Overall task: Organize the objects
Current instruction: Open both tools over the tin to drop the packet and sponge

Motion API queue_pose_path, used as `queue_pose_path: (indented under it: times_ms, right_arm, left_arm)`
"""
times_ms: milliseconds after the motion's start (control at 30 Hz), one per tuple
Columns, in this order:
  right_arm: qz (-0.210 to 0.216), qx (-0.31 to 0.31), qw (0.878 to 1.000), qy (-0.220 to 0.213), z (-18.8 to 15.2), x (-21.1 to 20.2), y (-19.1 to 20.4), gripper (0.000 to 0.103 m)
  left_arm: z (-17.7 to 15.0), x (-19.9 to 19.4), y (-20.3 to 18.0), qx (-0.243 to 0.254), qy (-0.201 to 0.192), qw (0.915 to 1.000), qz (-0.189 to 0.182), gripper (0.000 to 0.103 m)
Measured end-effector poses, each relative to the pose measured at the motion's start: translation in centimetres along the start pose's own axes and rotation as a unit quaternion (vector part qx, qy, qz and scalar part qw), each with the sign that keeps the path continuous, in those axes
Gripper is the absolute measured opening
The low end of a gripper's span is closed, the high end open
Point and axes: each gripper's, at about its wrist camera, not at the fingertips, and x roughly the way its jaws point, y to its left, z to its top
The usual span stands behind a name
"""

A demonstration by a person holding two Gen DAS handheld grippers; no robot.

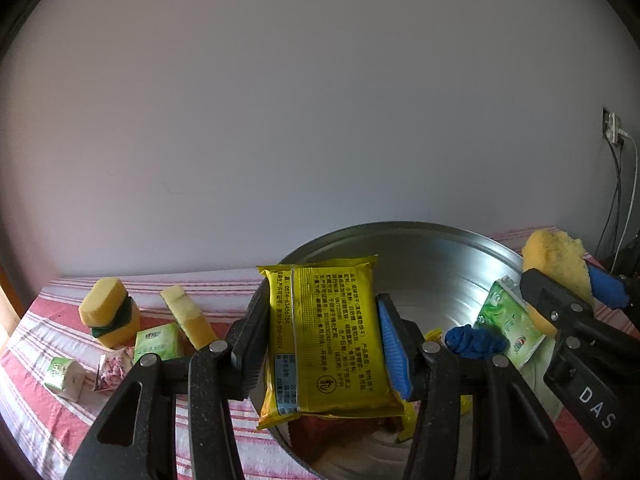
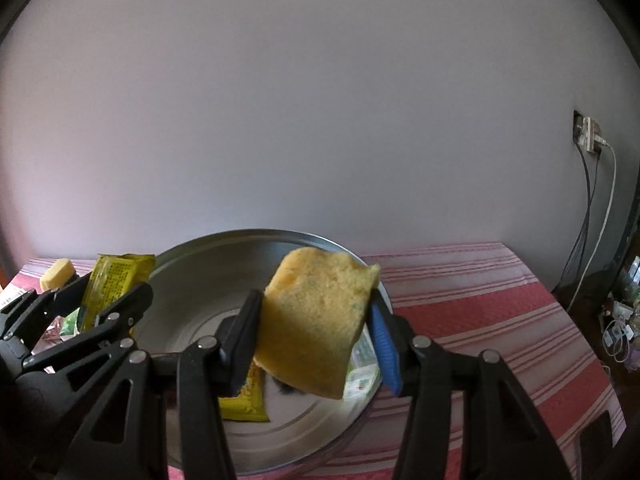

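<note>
Right now both grippers hang over the metal basin (image 1: 440,248), each loaded. The left gripper (image 1: 324,344) has its jaws clamped on a yellow snack packet (image 1: 332,336), held upright above the basin's near edge. The right gripper (image 2: 316,328) has its jaws squeezed on a yellow sponge (image 2: 320,316), held over the basin's middle.

Risk first: the 2 grippers sit close together, the right one's frame just beside the left one's load, so a careless release could knock them together. That packet is slick foil, pinched across its width; I'd judge it could slide or tip onto the striped cloth (image 1: 48,380) rather than into the basin, since part of it hangs above the rim. The sponge is soft and compressed, so it may spring sideways once let go.

Now the count. Inside the basin: 1 blue crumpled thing (image 1: 474,342), 1 green sachet (image 1: 510,320), plus yellow and red wrappers partly hidden below the packet, number unclear. Out on the cloth: 2 more sponges (image 1: 110,312), 2 small green packs (image 1: 156,342) and 1 pinkish wrapper (image 1: 112,370) waiting.
</note>
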Motion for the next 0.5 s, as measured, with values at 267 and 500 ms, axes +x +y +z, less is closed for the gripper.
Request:
queue_pose_path:
  times_ms: [267,500]
  right_arm:
    - [0.003,-0.004,1.0,0.019,-0.4,0.2,1.6,0.052]
    - [0.024,-0.006,0.999,0.027,-0.8,0.8,2.4,0.06]
  left_arm:
    - [-0.2,0.8,0.1,0.012,0.019,0.9995,0.021,0.053]
    - [-0.1,0.7,-0.1,0.019,0.02,0.9991,0.034,0.055]
